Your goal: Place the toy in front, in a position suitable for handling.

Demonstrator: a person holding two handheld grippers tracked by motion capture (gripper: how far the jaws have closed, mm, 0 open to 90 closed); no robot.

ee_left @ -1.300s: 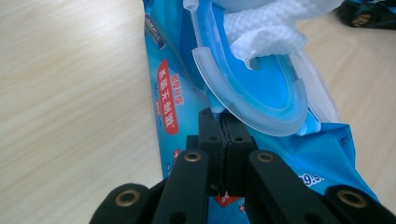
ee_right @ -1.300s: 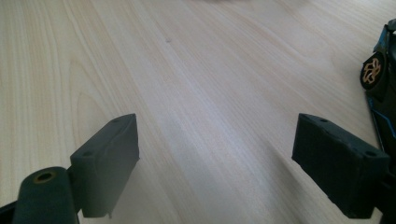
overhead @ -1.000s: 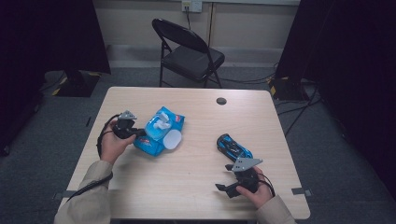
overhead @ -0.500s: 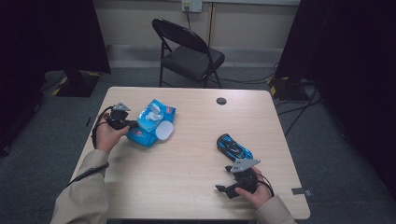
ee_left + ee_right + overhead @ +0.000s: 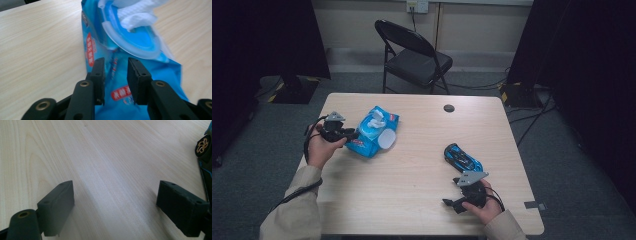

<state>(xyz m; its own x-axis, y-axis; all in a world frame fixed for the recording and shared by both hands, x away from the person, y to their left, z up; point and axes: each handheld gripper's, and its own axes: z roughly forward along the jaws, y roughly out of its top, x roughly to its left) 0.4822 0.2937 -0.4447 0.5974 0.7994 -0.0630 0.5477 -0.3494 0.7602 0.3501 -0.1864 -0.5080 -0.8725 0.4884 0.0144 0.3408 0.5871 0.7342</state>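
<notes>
Left third of the high view: the left gripper sits in the person's left hand at the table's left edge, pointing right at the near end of the wipes pack. In the left gripper view its jaws have just been opening; a narrow gap stands between them, with the pack's blue wrapper showing through it. The pads look clear of the wrapper, so the pack reads as released, though the end of it is still between the jaws.

The pack lies in the upper left part of the tabletop, slanted, its round lid flipped open and lying on the wood beside it. A white wipe sticks up out of the opening; in the left gripper view it is at the top centre.

Centre: bare wood, a small dark round plug near the far edge.

Right third: a blue toy car lies right of centre. Just below it, the right gripper is held in the right hand, low on the table. In the right gripper view the jaws are wide apart with nothing between them; a wheel of the car shows at the right edge.
</notes>
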